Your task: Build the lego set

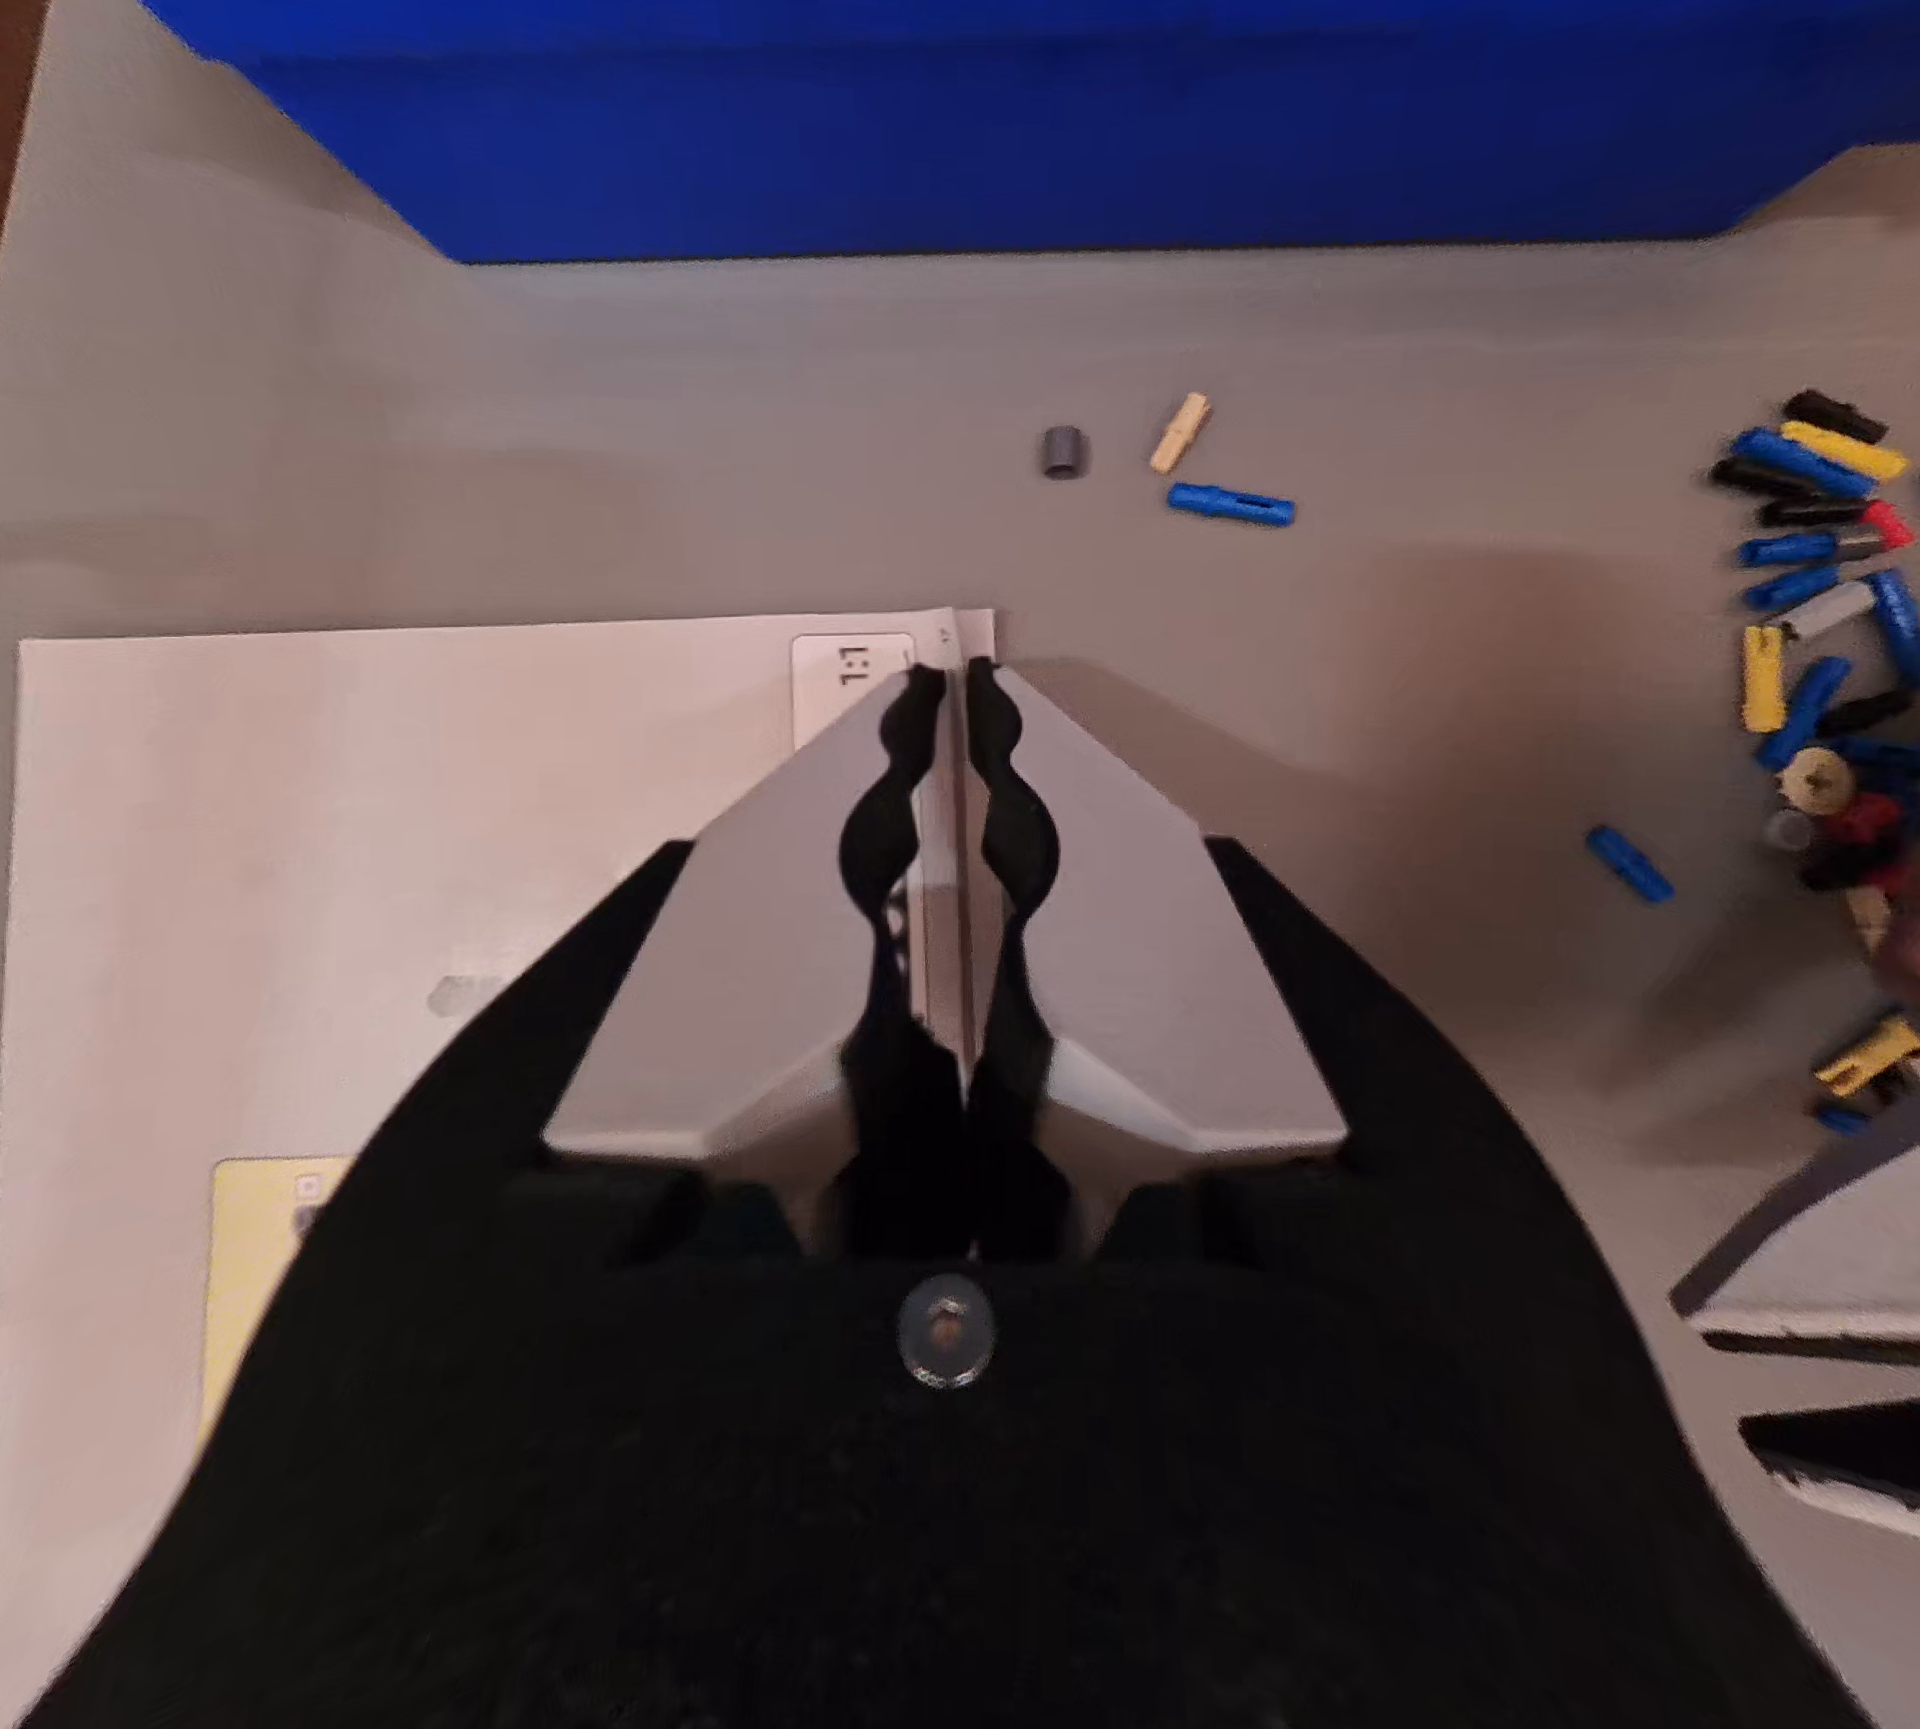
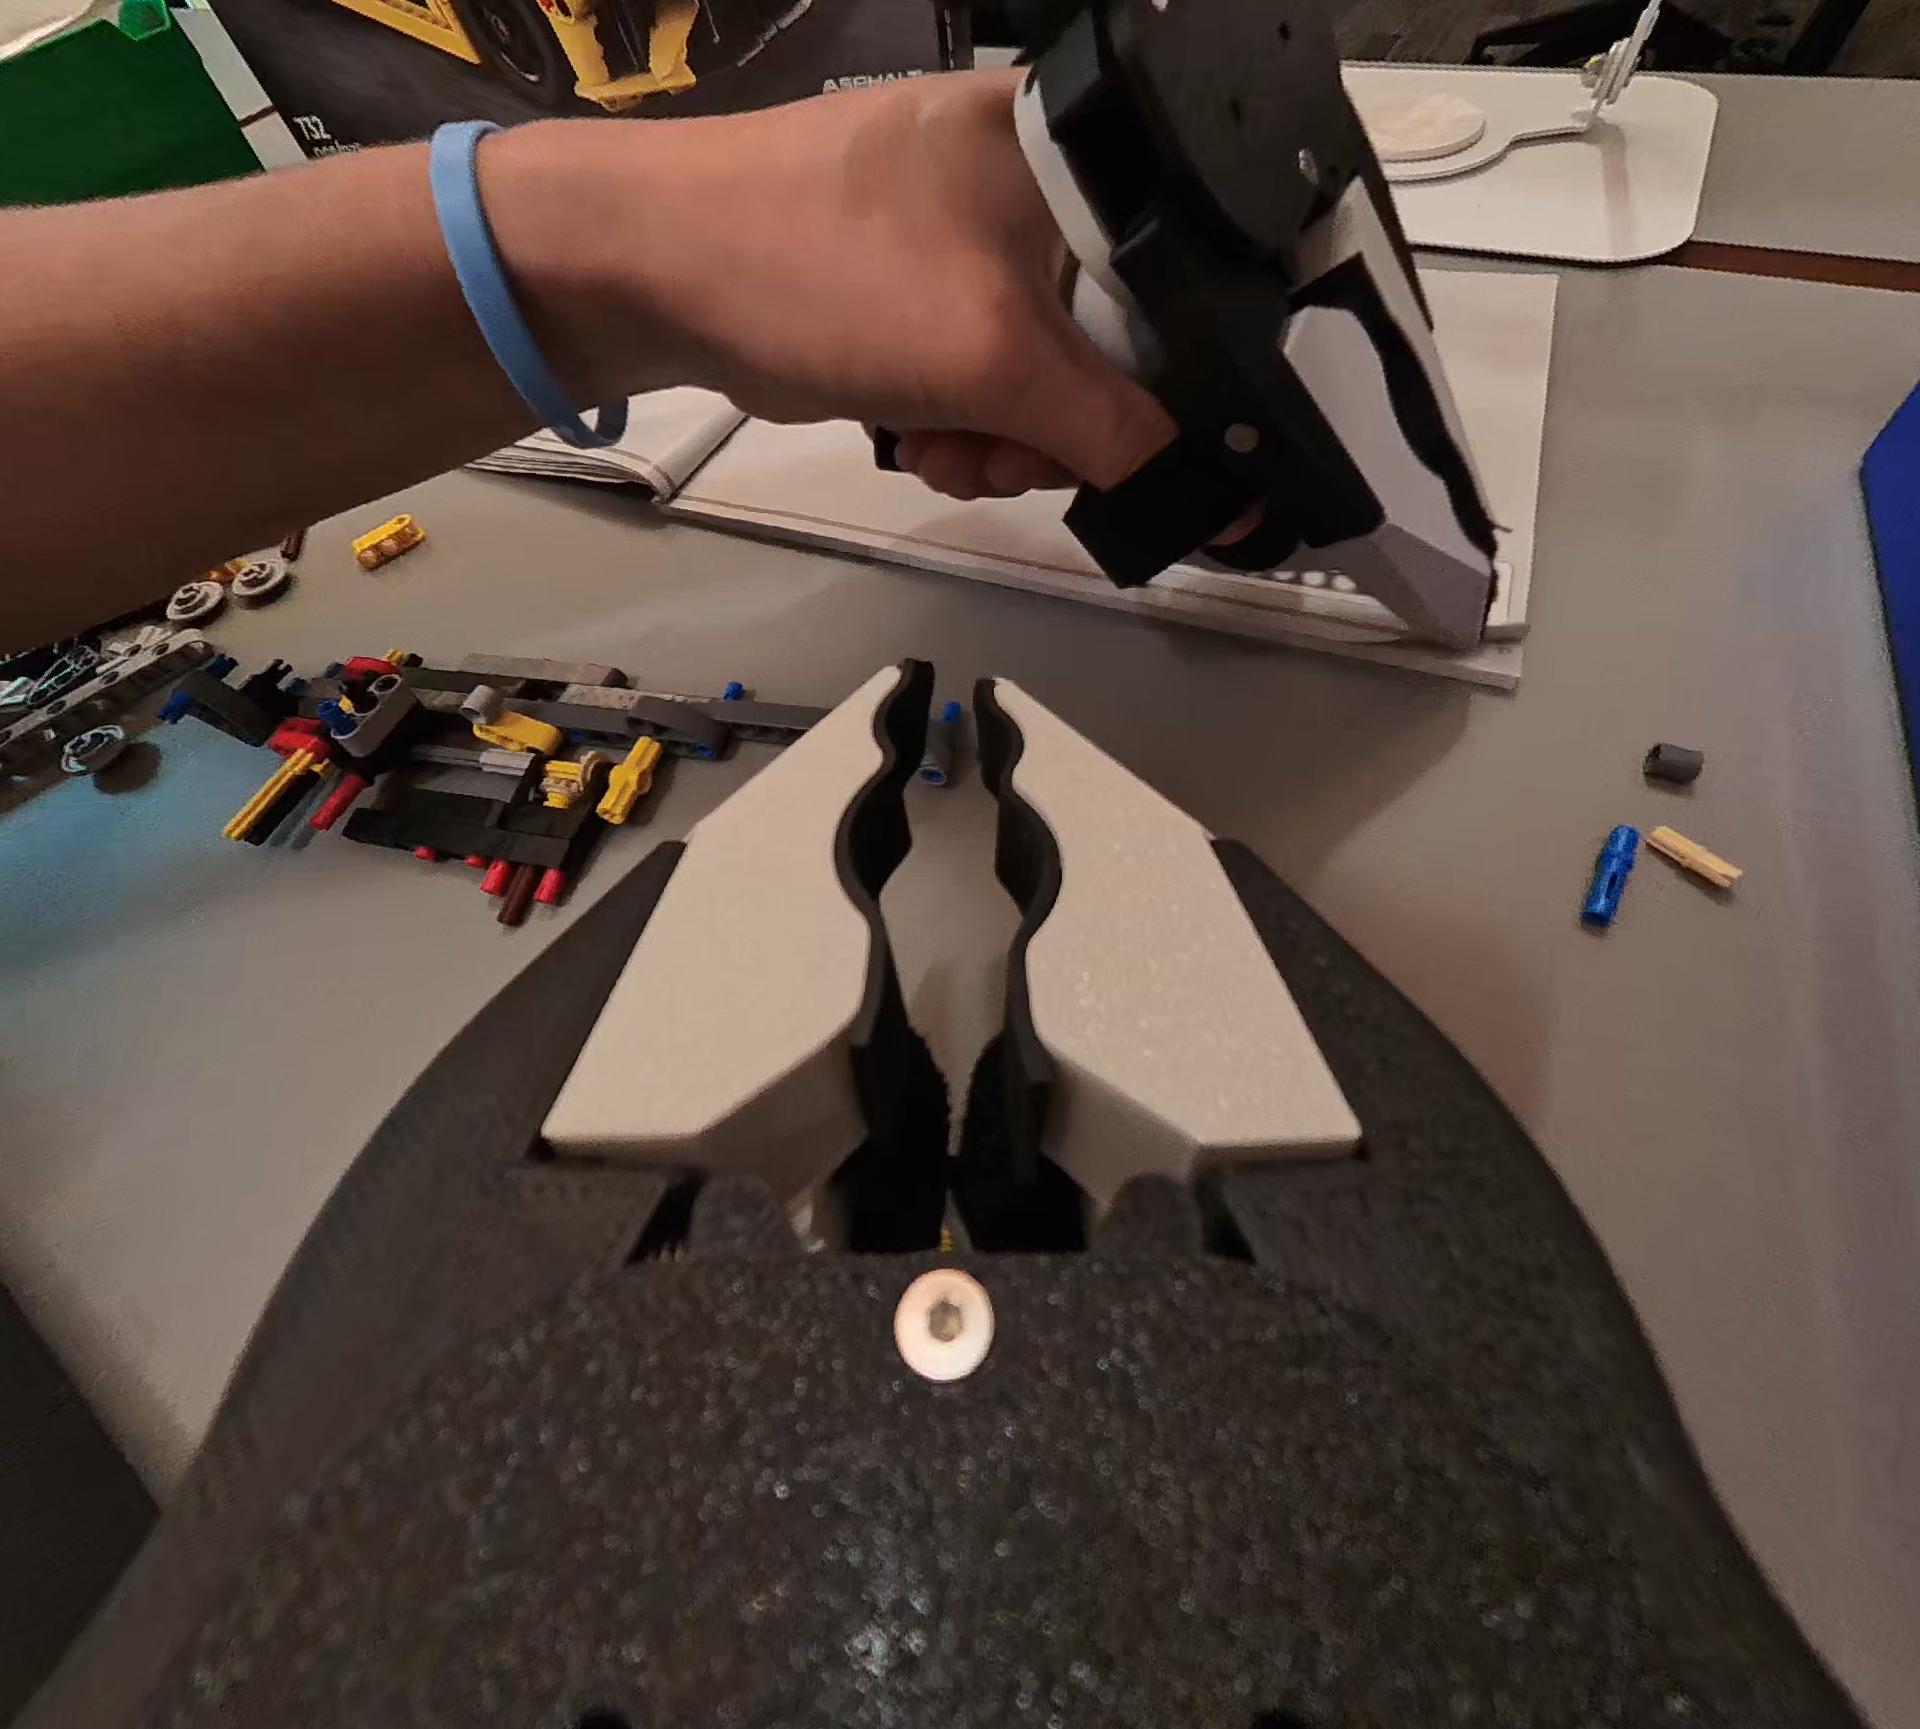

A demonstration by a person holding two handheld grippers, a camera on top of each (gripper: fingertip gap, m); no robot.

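in the left wrist view our left gripper [image 1: 956, 671] has its jaws pinched together on the corner of the instruction booklet [image 1: 416, 796], the loose blue pin [image 1: 1231, 503] lying beyond on the table [image 1: 623, 453]. we should lift the page slowly so only one leaf turns. in the right wrist view our right gripper [image 2: 954, 692] hangs empty, jaws slightly apart, just before the lego pile [image 2: 457, 765].

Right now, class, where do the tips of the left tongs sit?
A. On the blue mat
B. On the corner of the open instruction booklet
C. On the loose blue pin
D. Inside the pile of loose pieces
B: the left tongs point down onto the near corner of the instruction booklet, well apart from the blue pin and the pile of loose pieces.
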